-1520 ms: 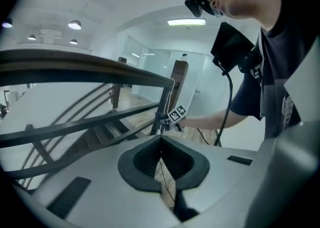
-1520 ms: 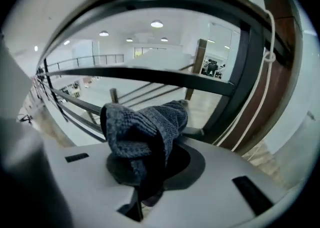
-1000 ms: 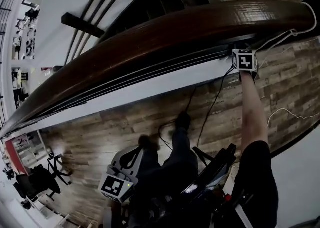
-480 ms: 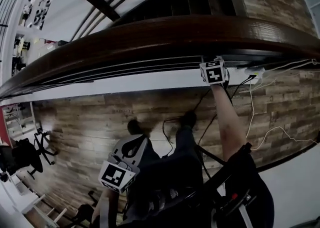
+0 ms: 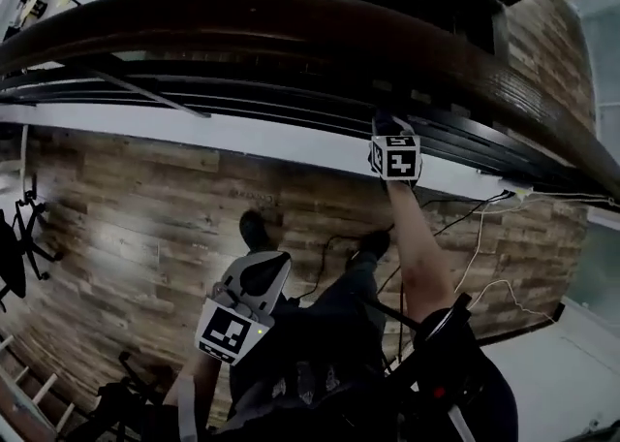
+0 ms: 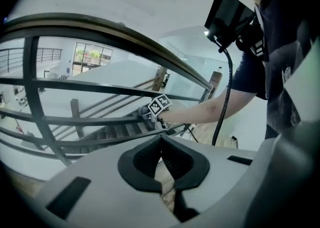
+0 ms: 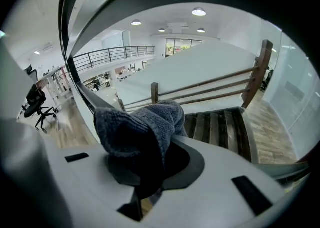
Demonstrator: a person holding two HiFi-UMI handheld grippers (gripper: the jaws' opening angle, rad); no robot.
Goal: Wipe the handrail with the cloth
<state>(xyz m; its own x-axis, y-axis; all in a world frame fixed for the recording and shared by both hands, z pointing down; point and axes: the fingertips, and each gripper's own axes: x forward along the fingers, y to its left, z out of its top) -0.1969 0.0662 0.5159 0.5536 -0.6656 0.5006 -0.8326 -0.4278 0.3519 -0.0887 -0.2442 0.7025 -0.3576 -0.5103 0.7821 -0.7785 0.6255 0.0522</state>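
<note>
**Head view.** The handrail point(image 5: 291, 18) arcs across the top. The right gripper point(image 5: 386, 128) reaches up just under it, among the dark bars below the rail; contact cannot be told here. The left gripper point(image 5: 254, 285) hangs well below the handrail, close to the person's body.

**Left gripper view.** Its jaws meet with nothing between them. It appears idle, well apart from the handrail.

**Right gripper view.** The jaws are clamped on the cloth point(image 7: 142, 124), whose bunched folds stand proud of the tips. The handrail's dark underside arches above, and the cloth appears not to touch it.

**Step in hand (judged).** The cloth is being brought to the rail for a stroke. The protruding fold, not the jaw tips, should meet the wood. The stroke should follow the rail's curve with light, even pressure. The grip should be firm enough that friction does not drag the cloth out.
</note>
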